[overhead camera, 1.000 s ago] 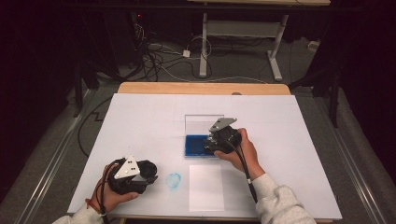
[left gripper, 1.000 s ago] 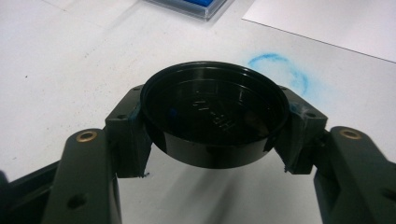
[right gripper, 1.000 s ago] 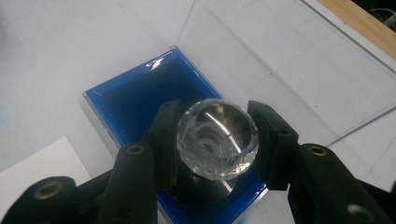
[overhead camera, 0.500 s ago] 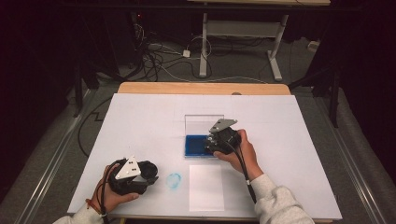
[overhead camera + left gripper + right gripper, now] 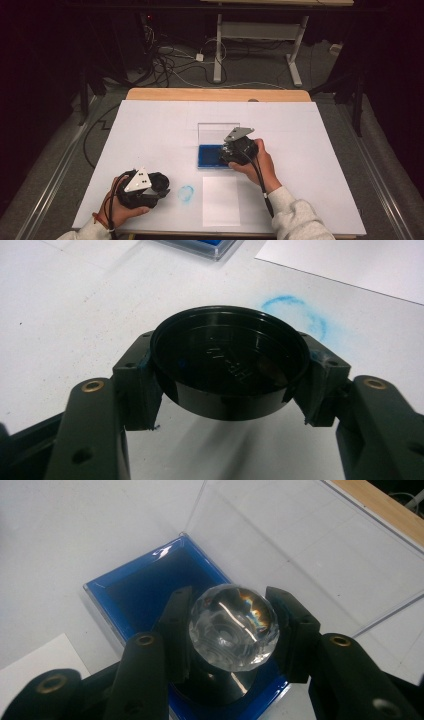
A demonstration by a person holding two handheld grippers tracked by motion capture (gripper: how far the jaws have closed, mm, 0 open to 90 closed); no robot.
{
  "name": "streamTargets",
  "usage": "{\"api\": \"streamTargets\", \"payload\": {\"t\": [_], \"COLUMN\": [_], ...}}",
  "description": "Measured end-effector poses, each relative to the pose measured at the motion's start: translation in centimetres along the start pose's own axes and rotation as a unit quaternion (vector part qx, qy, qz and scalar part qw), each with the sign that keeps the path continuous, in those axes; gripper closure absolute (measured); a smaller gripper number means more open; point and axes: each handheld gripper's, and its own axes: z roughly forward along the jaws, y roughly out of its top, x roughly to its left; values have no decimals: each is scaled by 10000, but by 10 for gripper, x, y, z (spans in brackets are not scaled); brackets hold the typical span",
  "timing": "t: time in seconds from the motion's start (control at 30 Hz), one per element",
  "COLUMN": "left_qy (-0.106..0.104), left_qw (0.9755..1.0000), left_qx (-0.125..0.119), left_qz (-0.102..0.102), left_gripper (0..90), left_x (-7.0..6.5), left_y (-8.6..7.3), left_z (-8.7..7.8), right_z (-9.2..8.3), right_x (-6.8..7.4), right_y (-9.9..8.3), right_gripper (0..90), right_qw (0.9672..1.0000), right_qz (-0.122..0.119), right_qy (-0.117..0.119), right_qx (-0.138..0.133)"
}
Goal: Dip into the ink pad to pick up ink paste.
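My left gripper (image 5: 162, 190) (image 5: 227, 377) rests near the table's front left, shut on a round black lid (image 5: 229, 360) held hollow side up. Just right of it a blue ring-shaped smudge (image 5: 186, 193) (image 5: 295, 315) marks the white table. My right gripper (image 5: 227, 154) (image 5: 232, 630) hovers over the blue ink pad (image 5: 210, 156) (image 5: 145, 587) in its clear case, whose transparent cover (image 5: 217, 134) (image 5: 280, 545) stands raised behind it. That gripper is shut on a faceted clear glass knob (image 5: 233, 626) with a dark round base under it, over the pad's near right part.
A white paper sheet (image 5: 221, 200) lies near the front edge, between the two hands. The white table cover (image 5: 320, 150) ends at a wooden strip (image 5: 215, 94) at the back. Beyond it are cables and desk legs (image 5: 218, 45) on the floor.
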Motion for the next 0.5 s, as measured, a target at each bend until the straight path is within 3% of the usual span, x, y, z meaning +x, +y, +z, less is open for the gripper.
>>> {"api": "streamTargets", "payload": {"t": [0.27,0.5], "left_qy": [17,-1], "left_qw": [10000,10000], "left_qx": [-22,-12], "left_qz": [-1,-4], "left_gripper": [366,366], "left_x": [0,0], "left_y": [-1,-1], "left_z": [-2,-2], "right_z": [-2,1], "right_x": [-5,2], "right_y": [-3,0], "right_gripper": [575,575], "right_qw": [9999,9999], "right_qz": [67,-96], "right_qy": [68,-66], "right_qx": [-43,-17]}}
